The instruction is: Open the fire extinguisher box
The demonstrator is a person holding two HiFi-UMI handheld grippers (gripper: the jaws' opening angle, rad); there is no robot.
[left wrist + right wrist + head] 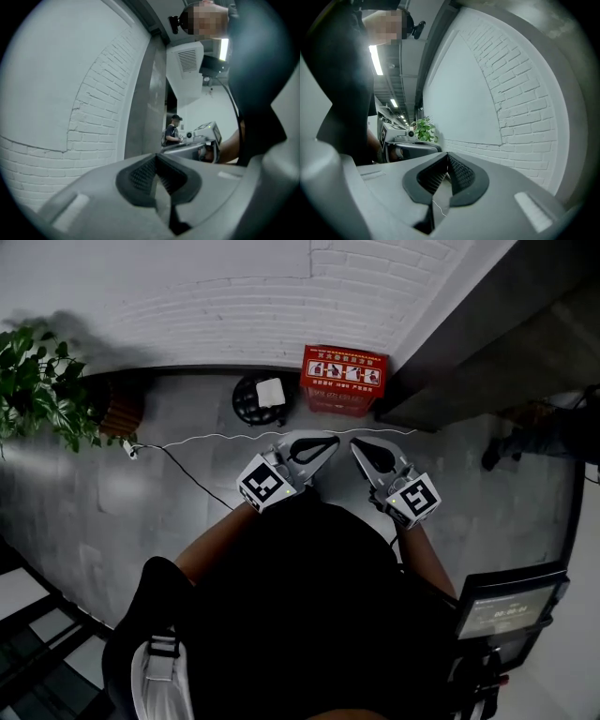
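Note:
The red fire extinguisher box [342,379] stands on the grey floor against the white brick wall, with a picture label on its top. It does not appear in either gripper view. My left gripper [322,442] and right gripper [360,449] are held side by side in front of my body, a short way off from the box and pointing roughly level toward it. Both are shut with nothing between the pads. In the left gripper view the left gripper [156,158] faces brick wall and a grey pillar. The right gripper [447,157] faces brick wall.
A black round stand with a white object [261,397] sits left of the box. A white cable [216,437] runs across the floor. A leafy plant [37,381] is at far left, a dark pillar [487,324] right of the box. A person [173,131] stands far off.

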